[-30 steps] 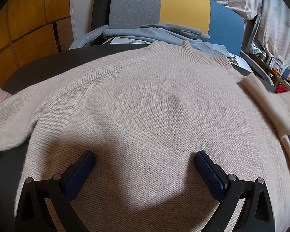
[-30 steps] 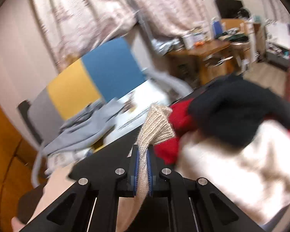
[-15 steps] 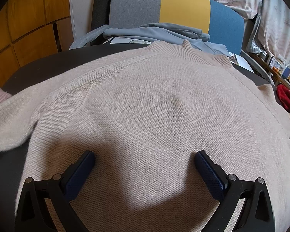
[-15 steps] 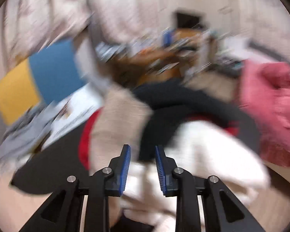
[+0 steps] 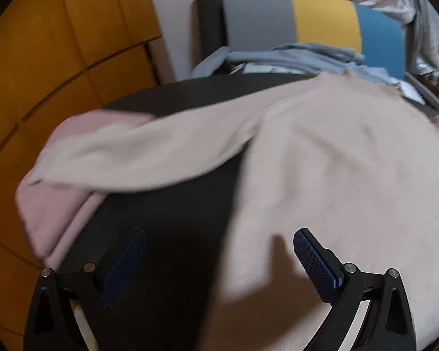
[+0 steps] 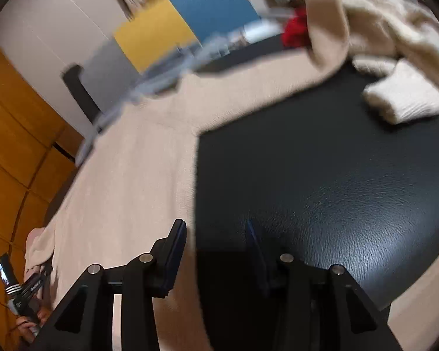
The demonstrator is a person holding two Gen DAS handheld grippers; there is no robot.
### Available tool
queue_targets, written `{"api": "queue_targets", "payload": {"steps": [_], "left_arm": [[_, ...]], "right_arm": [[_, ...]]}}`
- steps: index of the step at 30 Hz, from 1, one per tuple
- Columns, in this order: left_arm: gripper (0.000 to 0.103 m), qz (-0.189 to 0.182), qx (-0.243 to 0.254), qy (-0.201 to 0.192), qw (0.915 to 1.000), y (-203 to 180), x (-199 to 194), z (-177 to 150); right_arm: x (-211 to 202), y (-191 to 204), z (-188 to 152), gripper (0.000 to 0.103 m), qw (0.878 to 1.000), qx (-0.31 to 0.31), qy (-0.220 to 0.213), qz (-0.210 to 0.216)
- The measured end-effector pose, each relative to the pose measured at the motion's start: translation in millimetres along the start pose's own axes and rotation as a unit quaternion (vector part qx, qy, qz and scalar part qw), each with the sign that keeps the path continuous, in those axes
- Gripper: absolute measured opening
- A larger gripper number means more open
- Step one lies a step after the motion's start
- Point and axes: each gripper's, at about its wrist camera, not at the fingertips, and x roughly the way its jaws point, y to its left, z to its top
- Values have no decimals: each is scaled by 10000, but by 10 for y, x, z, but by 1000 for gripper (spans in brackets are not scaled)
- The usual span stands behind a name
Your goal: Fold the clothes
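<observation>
Sweater point(image 5: 351, 161) spread flat on dark surface point(image 6: 322, 161); left gripper point(image 5: 219, 259) jaws apart, empty; right gripper point(image 6: 216, 244) opening, empty; next, pinch side edge, lower centre of frame, fold inward squarely

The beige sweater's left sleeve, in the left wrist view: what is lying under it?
Under the beige sweater's left sleeve lies a pink garment, showing above and below the sleeve, on the black table. The sleeve covers the garment's middle, so its shape cannot be seen.
</observation>
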Motion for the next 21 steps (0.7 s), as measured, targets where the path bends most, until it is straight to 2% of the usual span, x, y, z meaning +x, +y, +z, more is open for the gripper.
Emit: {"api": "queue_targets", "payload": {"steps": [3,5,7,8,10,11,12,13,14,15,16,17,18,21], "left_arm": [[102,39,38,187,9998,172,-1,-239],[102,-392,-191,229,9988,225,-39,-356],[102,-972,-491,370,9934,249,-59,-443],[103,-1145,-601,444,9906,238,-56,-480],[103,-949,-536,316,9935,152,-99,-538],[103,-862,-488,284,9947,107,-114,-557],[97,-833,-511,286,9948,87,-135,-566],[92,-886,-500,308,9943,72,-156,-559],[73,-972,-398,305,9940,40,-195,-538],[48,-1059,-282,313,9935,5,-236,-519],[38,-1145,-109,369,9927,-39,-278,-502],[21,-1225,43,425,9915,-77,-319,-490],[15,-1280,103,486,9905,-86,-356,-490],[15,-1546,59,738,9852,-31,-388,-507]], "right_arm": [[9,14,-151,44,9969,131,200,745],[42,94,-226,44,9940,-59,357,1029],[40,211,-307,45,9931,-413,422,1016],[38,273,-343,45,9932,-616,413,901],[40,392,-392,45,9915,-1018,485,655],[44,449,-408,38,9896,-1216,556,527],[49,506,-424,27,9872,-1413,626,398],[53,563,-440,7,9841,-1610,696,269],[53,614,-453,7,9809,-1783,758,153],[19,615,-442,7,9810,-1784,756,129],[-26,586,-406,7,9819,-1743,732,83],[-75,557,-370,7,9830,-1694,705,42],[-157,523,-345,7,9850,-1592,661,46],[-382,487,-294,7,9891,-1329,602,219]]}}
